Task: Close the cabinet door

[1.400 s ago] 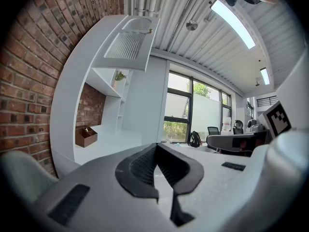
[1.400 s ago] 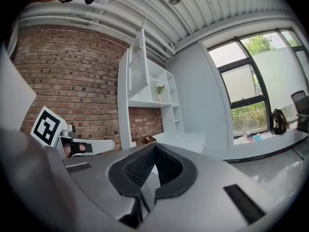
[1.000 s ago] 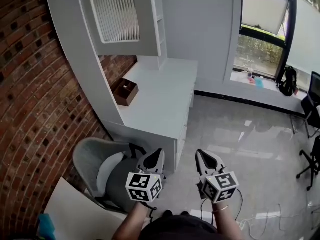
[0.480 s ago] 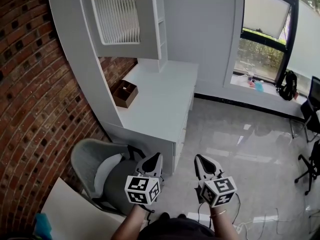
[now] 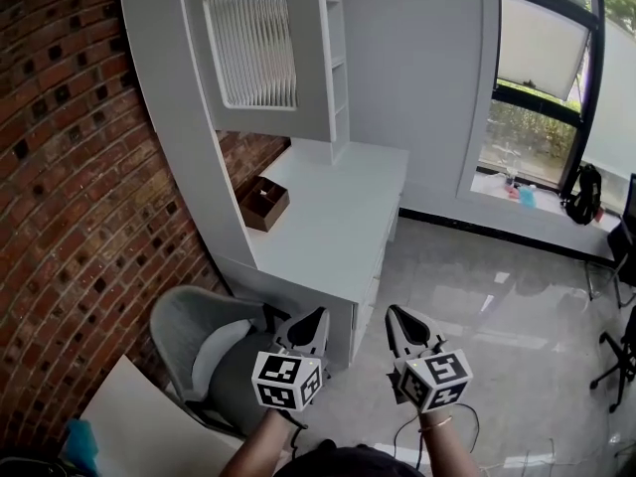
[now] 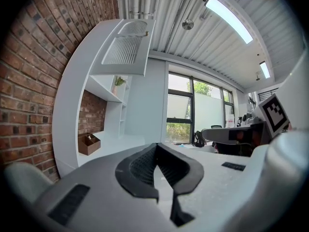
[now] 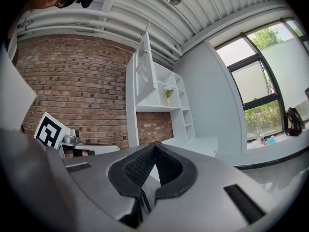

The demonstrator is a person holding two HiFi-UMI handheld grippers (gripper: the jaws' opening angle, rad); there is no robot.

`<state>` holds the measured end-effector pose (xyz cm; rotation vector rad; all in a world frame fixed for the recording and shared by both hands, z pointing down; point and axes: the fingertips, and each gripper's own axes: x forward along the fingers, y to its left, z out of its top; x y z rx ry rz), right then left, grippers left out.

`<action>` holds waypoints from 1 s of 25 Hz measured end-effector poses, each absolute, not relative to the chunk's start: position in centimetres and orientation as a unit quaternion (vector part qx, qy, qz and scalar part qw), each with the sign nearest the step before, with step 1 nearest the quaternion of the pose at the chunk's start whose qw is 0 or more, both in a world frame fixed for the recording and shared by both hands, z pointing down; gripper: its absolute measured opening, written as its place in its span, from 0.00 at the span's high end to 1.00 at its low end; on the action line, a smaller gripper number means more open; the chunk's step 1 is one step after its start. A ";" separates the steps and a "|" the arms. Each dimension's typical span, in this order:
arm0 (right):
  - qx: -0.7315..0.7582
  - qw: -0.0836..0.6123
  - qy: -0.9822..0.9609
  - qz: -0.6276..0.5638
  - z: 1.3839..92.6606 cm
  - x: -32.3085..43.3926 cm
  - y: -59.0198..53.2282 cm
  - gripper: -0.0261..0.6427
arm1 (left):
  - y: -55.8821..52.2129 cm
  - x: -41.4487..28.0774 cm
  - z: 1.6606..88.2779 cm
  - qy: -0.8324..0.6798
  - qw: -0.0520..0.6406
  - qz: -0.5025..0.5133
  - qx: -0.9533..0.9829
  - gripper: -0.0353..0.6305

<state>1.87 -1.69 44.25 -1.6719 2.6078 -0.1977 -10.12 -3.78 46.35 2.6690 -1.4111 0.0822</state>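
The white cabinet door (image 5: 254, 44), with a ribbed glass panel, stands swung open from the upper shelf unit above the white desk (image 5: 333, 212). In the left gripper view the door (image 6: 127, 46) juts out high up on the left. The right gripper view shows the door (image 7: 144, 65) nearly edge-on. My left gripper (image 5: 318, 316) and right gripper (image 5: 394, 314) are side by side low in the head view, well short of the desk and far below the door. Both are shut with nothing between the jaws, as the left gripper (image 6: 157, 147) and right gripper (image 7: 154, 147) show in their own views.
A grey chair (image 5: 194, 338) stands under my left gripper, against the desk's near end. A brown open box (image 5: 264, 203) sits on the desk by the brick wall (image 5: 70, 197). Shiny floor (image 5: 497, 306) spreads to the right, with an office chair (image 5: 621, 356) at its edge.
The head view has tilted up, so the cabinet and desk sit lower in the picture. Both grippers stay shut and keep nearly the same places side by side.
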 end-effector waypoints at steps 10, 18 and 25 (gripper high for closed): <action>-0.510 0.051 0.858 -0.009 38.2 1.7 -3.7 0.96 | -5.8 -11.0 39.1 -0.482 -0.004 0.002 0.876 0.93; -0.491 0.062 0.868 0.038 33.4 2.1 -4.3 0.96 | -6.2 -10.6 34.1 -0.498 -0.048 -0.018 0.866 0.93; -0.467 0.070 0.878 0.080 28.8 1.6 -4.3 0.96 | -5.7 -9.7 28.9 -0.496 -0.088 -0.043 0.863 0.93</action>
